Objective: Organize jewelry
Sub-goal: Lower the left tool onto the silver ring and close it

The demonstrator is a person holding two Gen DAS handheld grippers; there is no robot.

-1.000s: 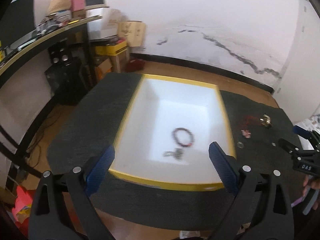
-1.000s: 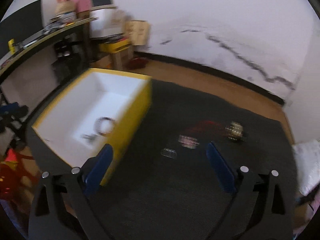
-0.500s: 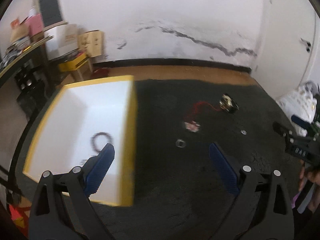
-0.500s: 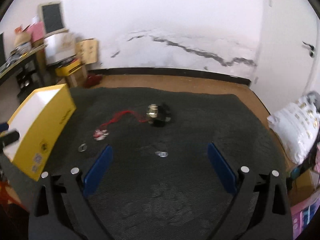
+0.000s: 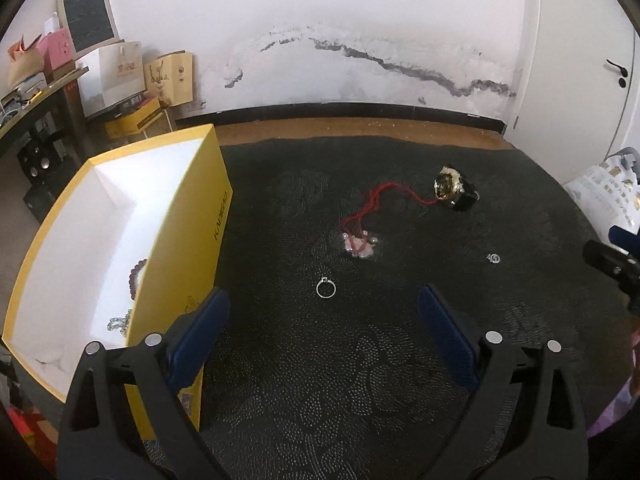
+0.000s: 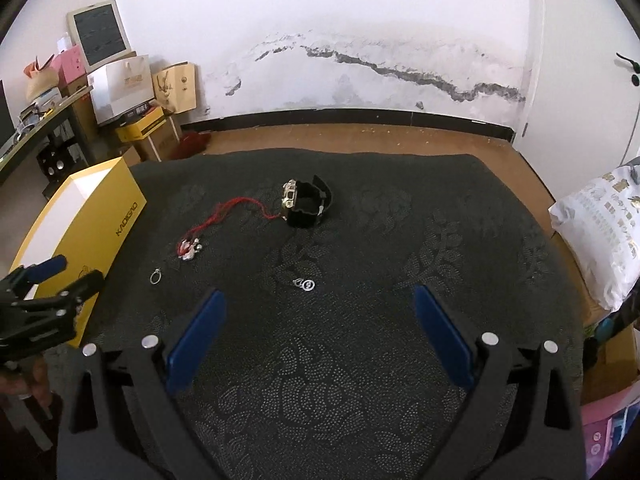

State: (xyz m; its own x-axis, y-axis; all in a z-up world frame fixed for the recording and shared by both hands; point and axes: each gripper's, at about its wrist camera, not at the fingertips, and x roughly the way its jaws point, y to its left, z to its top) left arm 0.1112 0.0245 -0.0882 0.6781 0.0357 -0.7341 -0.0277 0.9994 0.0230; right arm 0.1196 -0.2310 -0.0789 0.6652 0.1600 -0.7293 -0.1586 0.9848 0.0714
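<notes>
A yellow box [image 5: 182,236] with a white inside stands at the left of a dark patterned cloth; a beaded bracelet [image 5: 135,278] and a silver chain [image 5: 118,323] lie in it. On the cloth lie a silver ring [image 5: 325,289], a red-cord pendant [image 5: 359,245], a gold watch on a black strap [image 5: 454,189] and a small silver earring [image 5: 493,258]. My left gripper [image 5: 323,330] hangs open just short of the ring, holding nothing. My right gripper [image 6: 316,326] is open and holds nothing, near the earring [image 6: 305,284]. The box [image 6: 86,222], ring [image 6: 155,277], pendant [image 6: 189,249] and watch [image 6: 304,202] lie beyond it.
The cloth [image 6: 360,320] covers a low table on a wooden floor. Boxes and paper bags [image 5: 120,76] stand against the white wall at back left beside a dark shelf. A white plastic bag [image 6: 600,236] lies at the right edge.
Both grippers have swung right, away from over the box, and now face the loose jewelry on the cloth. Both have stayed open.
</notes>
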